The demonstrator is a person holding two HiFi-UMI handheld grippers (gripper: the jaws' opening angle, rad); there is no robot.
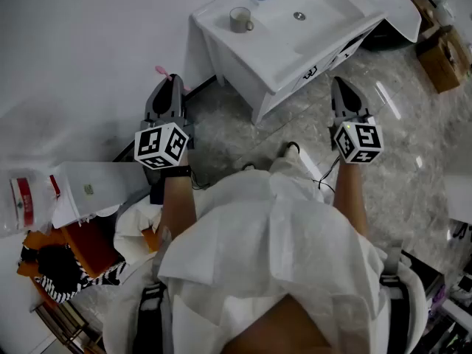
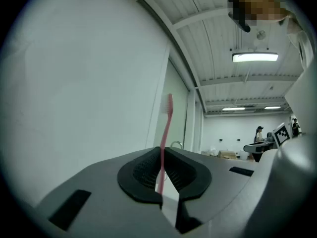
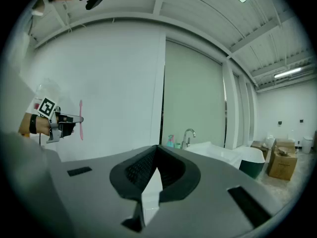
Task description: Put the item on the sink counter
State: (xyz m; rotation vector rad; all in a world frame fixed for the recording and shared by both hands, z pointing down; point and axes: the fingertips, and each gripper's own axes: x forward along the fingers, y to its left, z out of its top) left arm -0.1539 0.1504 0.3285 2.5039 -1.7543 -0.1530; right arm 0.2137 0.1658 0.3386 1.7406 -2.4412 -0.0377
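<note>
— Where was the toothbrush [image 2: 167,128]?
— Upright, clenched in the left gripper [image 1: 169,80], short of the sink counter's [image 1: 210,12] left corner
— And the right gripper [image 3: 157,150]?
— Jaws pressed together, nothing between them, just off the counter's front edge

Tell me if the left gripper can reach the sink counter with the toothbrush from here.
Probably yes, after a step forward. The left gripper is shut on the toothbrush, open floor lies between it and the sink counter, and the counter is bare beside the cup.
</note>
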